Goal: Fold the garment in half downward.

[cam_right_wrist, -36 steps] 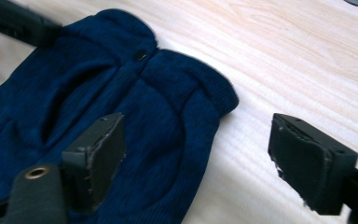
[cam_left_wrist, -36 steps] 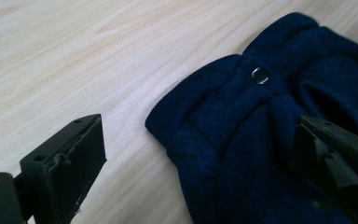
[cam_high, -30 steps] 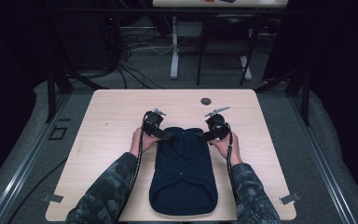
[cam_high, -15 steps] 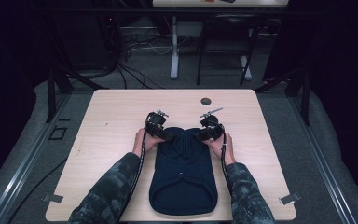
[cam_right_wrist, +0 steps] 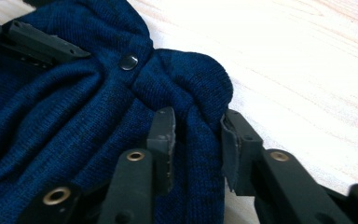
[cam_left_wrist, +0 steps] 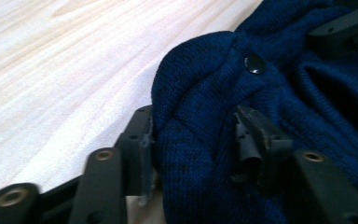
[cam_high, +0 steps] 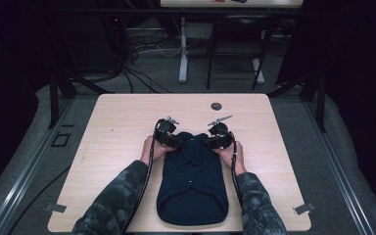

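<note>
Pale wooden table (cam_high: 127,122) carries a navy knit garment (cam_high: 192,186) near the person. Left gripper (cam_left_wrist: 193,135) has just closed, bunching one far corner; right gripper (cam_right_wrist: 196,133) likewise pinches the other, ready for lifting.

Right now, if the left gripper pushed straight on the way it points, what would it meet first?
More of the dark blue knit garment already bunched between the jaws of the left gripper; farther along, probably the right gripper, though depth is unclear.
</note>
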`<state>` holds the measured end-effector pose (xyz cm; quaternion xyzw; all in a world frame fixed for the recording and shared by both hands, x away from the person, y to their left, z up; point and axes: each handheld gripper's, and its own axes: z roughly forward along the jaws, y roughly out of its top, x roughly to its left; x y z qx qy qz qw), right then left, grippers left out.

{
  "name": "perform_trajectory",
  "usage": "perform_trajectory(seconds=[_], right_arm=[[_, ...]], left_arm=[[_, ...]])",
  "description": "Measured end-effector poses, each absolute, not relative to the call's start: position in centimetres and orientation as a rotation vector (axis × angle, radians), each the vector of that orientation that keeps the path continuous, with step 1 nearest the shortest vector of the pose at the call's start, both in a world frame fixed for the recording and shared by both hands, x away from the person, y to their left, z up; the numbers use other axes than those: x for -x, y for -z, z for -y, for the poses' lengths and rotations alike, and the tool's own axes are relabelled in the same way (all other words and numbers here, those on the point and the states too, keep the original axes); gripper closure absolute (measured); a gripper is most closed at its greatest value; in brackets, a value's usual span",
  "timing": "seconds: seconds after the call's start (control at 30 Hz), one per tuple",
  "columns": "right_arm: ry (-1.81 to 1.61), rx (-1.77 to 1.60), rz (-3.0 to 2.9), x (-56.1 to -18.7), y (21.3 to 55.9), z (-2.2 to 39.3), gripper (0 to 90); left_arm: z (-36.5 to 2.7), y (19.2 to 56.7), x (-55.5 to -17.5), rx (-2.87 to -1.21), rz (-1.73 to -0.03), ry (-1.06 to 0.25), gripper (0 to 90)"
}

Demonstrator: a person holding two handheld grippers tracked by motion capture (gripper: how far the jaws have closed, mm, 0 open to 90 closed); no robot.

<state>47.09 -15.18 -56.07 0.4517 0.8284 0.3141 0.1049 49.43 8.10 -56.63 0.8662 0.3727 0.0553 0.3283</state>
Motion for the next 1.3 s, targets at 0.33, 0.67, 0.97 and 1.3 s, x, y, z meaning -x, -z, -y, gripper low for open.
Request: perform_trajectory(seconds=[0.33,0.67,0.97,1.3], right_arm=[[-0.976,-1.265,-2.403,-46.1,54.7,15.4,75.4],[-1.012,-1.203,-2.381,-45.1,53.3,15.7,75.3],[-1.028,-1.161,-2.376,-44.5,52.5,15.5,75.3],[-1.035,-1.122,-2.372,-44.2,52.0,15.3,75.3]], left_arm=[[-8.1,55.9,-48.5,-2.229,-0.93,-0.17,65.7],[-8.4,54.5,-47.8,-2.204,-0.895,-0.2,65.7],[-8.7,53.8,-47.5,-2.209,-0.883,-0.182,64.7],[-9.6,53.2,-47.1,-2.189,-0.851,-0.166,64.8]])
